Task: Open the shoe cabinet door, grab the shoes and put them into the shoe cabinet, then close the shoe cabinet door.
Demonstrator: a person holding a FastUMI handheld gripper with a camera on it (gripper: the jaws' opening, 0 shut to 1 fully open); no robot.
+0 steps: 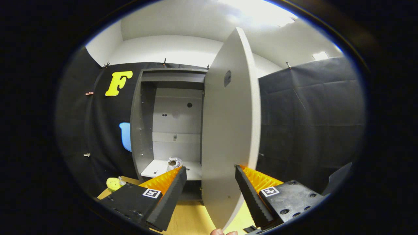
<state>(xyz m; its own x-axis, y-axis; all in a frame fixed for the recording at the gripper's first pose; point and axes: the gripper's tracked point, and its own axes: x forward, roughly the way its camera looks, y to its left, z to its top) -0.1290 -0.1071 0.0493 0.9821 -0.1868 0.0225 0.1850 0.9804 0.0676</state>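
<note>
- Black cloth [310,124] hung as the booth's wall on both sides of the scene, with white wall and a bright ceiling above it, and a light wooden surface [189,218] lay underneath.
- Pointed level and straight ahead, the gripper [210,174] faced the shoe cabinet [143,130], with its two fingers [169,192] spread wide apart and clasping nothing.
- Between the spread fingers stood the lower part of the cabinet door [232,130]; whether either finger touched it could not be told.
- At the base of the door, between the fingers, the tips of a person's fingers [223,232] peeked into view.
- That door was a plain pale panel swung wide open on its hinges, edge toward the camera, with a small dark patch near its top.
- Behind it the cabinet stood upright against the cloth, grey on its side walls and lighter on its back panel, which had a few small holes.
- A white shoe [174,163] sat on the cabinet's bottom shelf, toward the front, just beyond the tip of the left finger.
- The shoe's opening faced up and it looked a little crumpled; finer detail was too small to make out.
- Left of the cabinet, on the wooden surface, lay a small yellow-green object [113,183] near the cloth.
</note>
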